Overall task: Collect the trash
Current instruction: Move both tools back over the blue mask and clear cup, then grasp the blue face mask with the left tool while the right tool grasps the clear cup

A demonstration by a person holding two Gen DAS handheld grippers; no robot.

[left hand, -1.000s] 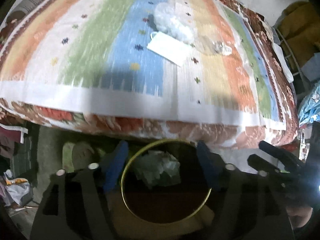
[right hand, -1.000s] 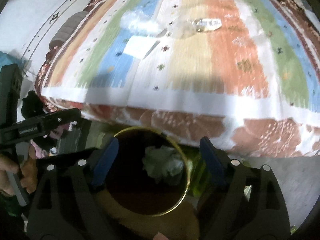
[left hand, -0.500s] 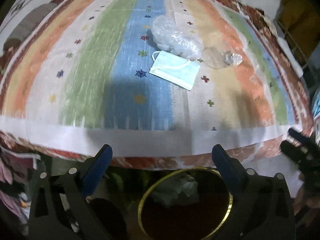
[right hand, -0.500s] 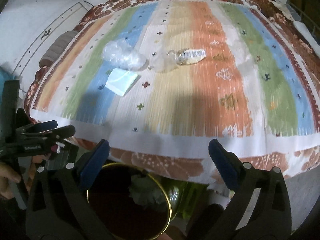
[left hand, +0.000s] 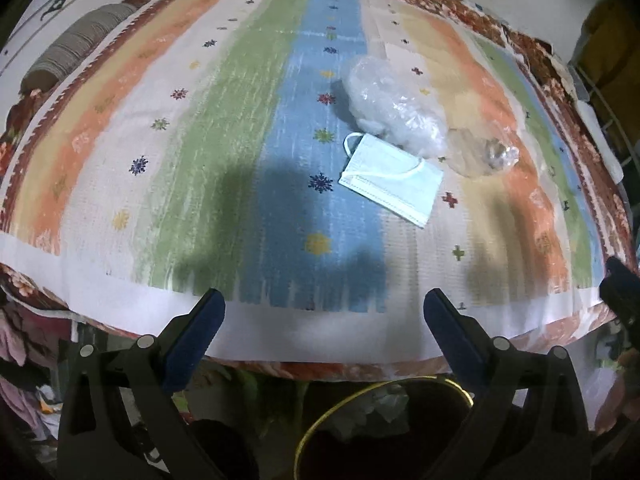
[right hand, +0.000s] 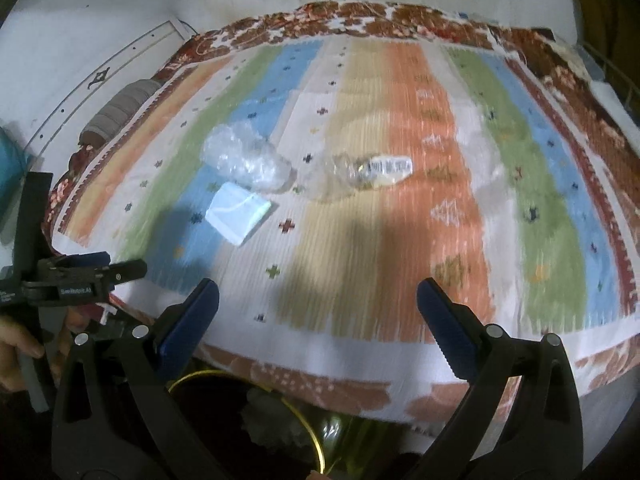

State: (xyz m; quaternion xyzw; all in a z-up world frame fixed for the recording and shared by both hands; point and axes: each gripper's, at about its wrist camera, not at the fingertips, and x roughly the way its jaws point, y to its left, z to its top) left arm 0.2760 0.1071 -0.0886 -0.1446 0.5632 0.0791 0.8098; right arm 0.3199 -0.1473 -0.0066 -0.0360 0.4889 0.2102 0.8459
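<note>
A light blue face mask (left hand: pixel 390 182) lies on the striped bed cover (left hand: pixel 224 128), with a crumpled clear plastic bag (left hand: pixel 394 112) just behind it and a clear wrapper (left hand: pixel 484 154) to its right. All three also show in the right wrist view: the mask (right hand: pixel 239 217), the bag (right hand: pixel 246 159), the wrapper with a white label (right hand: pixel 372 168). A dark bin with a gold rim (left hand: pixel 384 428) stands below the bed edge with crumpled trash (left hand: pixel 372 404) inside. My left gripper (left hand: pixel 322 308) and right gripper (right hand: pixel 318 300) are both open and empty, over the bed's near edge.
A grey rolled cushion (left hand: pixel 76 44) lies at the far left of the bed by the white wall. Clutter and cloth sit on the floor at the left (left hand: pixel 24 352). The left gripper's side (right hand: pixel 76 276) shows in the right wrist view. Shelving stands at the right (left hand: pixel 604 80).
Both grippers have risen from over the bin and moved forward toward the bed; the bin has slid down to the bottom of both views. Both stay open.
</note>
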